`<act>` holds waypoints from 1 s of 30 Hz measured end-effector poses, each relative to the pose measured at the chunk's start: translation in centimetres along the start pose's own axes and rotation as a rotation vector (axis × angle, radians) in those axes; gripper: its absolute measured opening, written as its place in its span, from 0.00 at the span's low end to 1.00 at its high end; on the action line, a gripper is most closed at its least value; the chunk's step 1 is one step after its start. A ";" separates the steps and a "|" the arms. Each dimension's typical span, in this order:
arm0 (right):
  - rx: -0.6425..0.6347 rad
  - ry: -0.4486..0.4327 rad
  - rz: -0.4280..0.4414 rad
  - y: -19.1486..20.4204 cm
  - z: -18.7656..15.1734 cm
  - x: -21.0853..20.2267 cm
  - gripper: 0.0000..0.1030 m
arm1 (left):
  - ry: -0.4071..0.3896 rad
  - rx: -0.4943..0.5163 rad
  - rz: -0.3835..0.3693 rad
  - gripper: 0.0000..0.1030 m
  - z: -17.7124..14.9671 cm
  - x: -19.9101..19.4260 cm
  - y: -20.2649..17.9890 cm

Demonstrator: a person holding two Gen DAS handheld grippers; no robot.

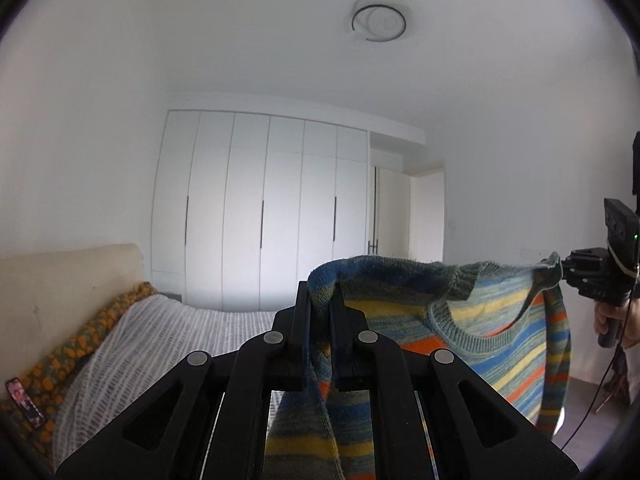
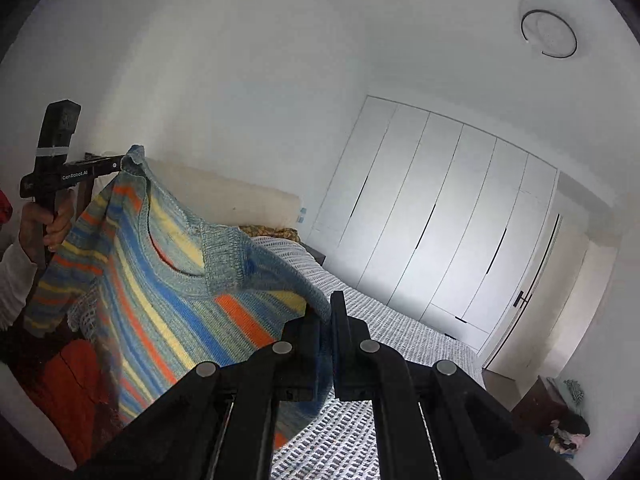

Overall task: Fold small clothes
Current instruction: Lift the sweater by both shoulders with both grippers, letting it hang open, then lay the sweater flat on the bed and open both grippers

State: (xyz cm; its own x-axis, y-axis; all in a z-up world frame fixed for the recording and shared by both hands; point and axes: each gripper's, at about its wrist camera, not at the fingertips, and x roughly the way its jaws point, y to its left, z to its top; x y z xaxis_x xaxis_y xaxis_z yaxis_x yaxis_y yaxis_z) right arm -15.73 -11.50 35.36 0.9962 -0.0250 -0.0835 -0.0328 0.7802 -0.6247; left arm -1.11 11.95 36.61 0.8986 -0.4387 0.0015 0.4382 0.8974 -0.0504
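A small knitted sweater (image 1: 500, 340) with blue, yellow, orange and grey-green stripes hangs spread in the air above the bed. My left gripper (image 1: 320, 296) is shut on one shoulder of it, and the fabric drapes down between its fingers. In the same view my right gripper (image 1: 564, 272) pinches the other shoulder at the far right. In the right wrist view the right gripper (image 2: 326, 308) is shut on its shoulder of the sweater (image 2: 168, 300). The left gripper (image 2: 120, 164) holds the far shoulder at upper left. The neckline sags between them.
A bed with a white knitted cover (image 1: 160, 340) lies below, with a beige headboard (image 1: 68, 280) and an orange patterned pillow (image 1: 80, 344). White wardrobe doors (image 1: 260, 208) fill the far wall. Red cloth (image 2: 72, 380) lies under the sweater. A dark nightstand (image 2: 540, 400) stands by the door.
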 end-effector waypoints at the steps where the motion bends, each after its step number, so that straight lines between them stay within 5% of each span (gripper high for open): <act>1: -0.001 0.021 -0.004 -0.7 -0.1 1.4 0.04 | 0.031 0.001 0.007 0.06 -0.5 1.9 0.5; 4: 0.034 0.117 0.020 -3.4 -1.9 7.7 0.04 | 0.169 -0.035 0.012 0.06 -4.3 10.0 3.0; 7: 0.113 0.255 0.081 -5.8 -7.1 17.1 0.04 | 0.348 -0.072 0.055 0.06 -11.4 20.0 5.8; 13: 0.233 0.528 0.101 -7.5 -23.3 38.5 0.04 | 0.662 -0.090 0.207 0.06 -31.0 38.9 10.1; 17: 0.328 0.673 0.060 -8.3 -34.3 51.0 0.04 | 0.783 -0.041 0.292 0.06 -40.6 47.1 10.3; 21: 0.399 0.778 0.014 -8.6 -41.5 58.5 0.04 | 0.850 -0.033 0.333 0.06 -44.9 51.7 11.2; 28: 0.354 0.815 -0.026 -8.5 -43.8 63.8 0.04 | 0.859 -0.011 0.398 0.06 -45.5 54.8 12.0; 30: 0.341 0.816 -0.045 -8.2 -44.2 64.9 0.05 | 0.881 0.001 0.420 0.15 -46.1 55.9 12.2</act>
State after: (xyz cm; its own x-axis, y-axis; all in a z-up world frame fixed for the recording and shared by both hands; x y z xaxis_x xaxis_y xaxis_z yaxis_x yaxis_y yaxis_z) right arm 45.64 -47.11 0.78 0.6237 -0.3963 -0.6737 0.1605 0.9085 -0.3859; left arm 53.51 -3.77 -9.94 0.6441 0.0396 -0.7639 0.0864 0.9885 0.1242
